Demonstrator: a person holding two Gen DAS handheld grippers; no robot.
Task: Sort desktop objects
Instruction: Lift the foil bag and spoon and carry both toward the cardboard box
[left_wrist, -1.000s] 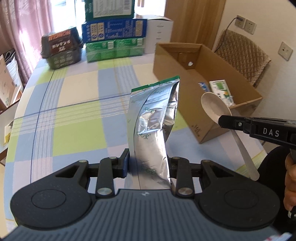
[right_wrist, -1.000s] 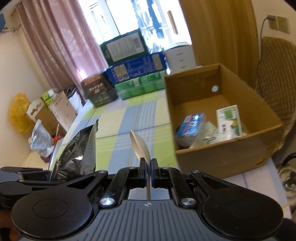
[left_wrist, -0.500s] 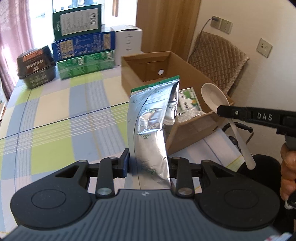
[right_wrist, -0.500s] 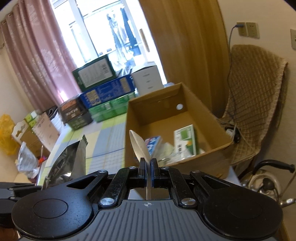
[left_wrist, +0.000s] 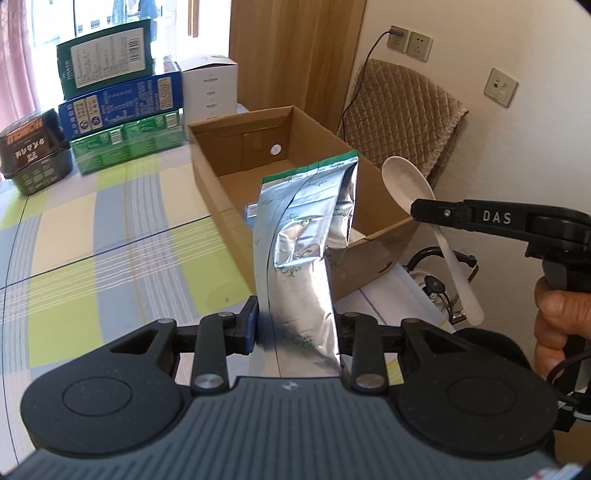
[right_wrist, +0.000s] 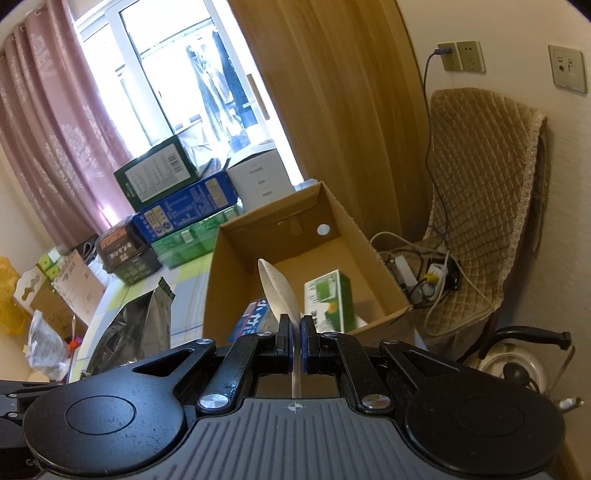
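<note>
My left gripper (left_wrist: 297, 325) is shut on a silver foil pouch (left_wrist: 306, 240) with a green top edge, held upright in front of the open cardboard box (left_wrist: 207, 177). My right gripper (right_wrist: 295, 339) is shut on the handle of a white plastic spoon (right_wrist: 279, 295), bowl up, just before the box (right_wrist: 221, 266). In the left wrist view the right gripper (left_wrist: 417, 212) reaches in from the right with the spoon (left_wrist: 406, 184) over the box's near right corner. A green carton (right_wrist: 327, 301) and a blue packet (right_wrist: 251, 319) lie inside the box. The pouch (right_wrist: 140, 328) shows at the left.
The checked tablecloth (left_wrist: 110, 229) covers the table. Stacked green and blue boxes (left_wrist: 118, 107), a white box (left_wrist: 210, 88) and a dark noodle tub (left_wrist: 33, 151) stand at the far edge. A quilted chair (right_wrist: 480, 206) with cables and a kettle (right_wrist: 517, 369) sit beyond the table's right side.
Both grippers have swung right toward the cardboard box, each still holding its object. The box now lies straight ahead in both views, and the chair and wall have come into view.
</note>
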